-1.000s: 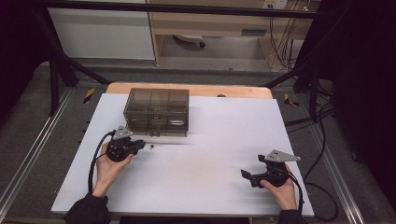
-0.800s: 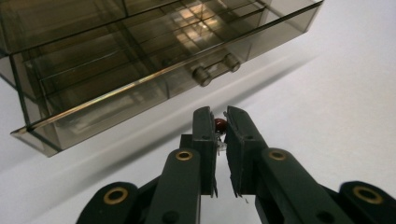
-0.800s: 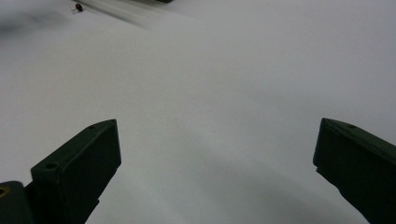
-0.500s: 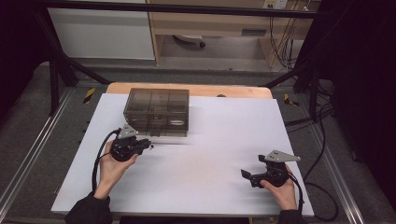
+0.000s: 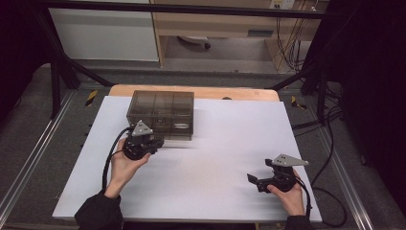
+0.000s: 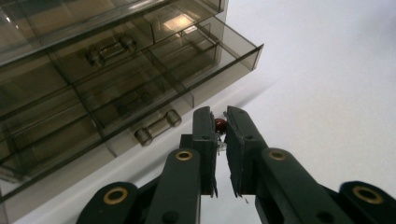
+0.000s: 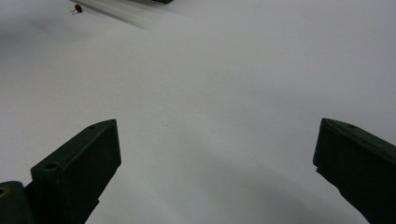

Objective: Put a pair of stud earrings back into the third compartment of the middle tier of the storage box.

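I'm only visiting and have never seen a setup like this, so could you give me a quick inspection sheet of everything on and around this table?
Surface: white tabletop, wooden edge at the far side.
Job's things: smoky transparent plastic drawer cabinet, one drawer pulled out; small dark-red bead-like part with thin wire legs pinched in the left gripper.
Clutter: another small red part lying loose on the table.
Grippers: left gripper shut on the small part, just in front of the cabinet; right gripper open, fingers wide apart, near the table's front right.
Cables: black cable trails from the left gripper; more hang at the right.
Surroundings: grey floor, metal rails, dark frame.
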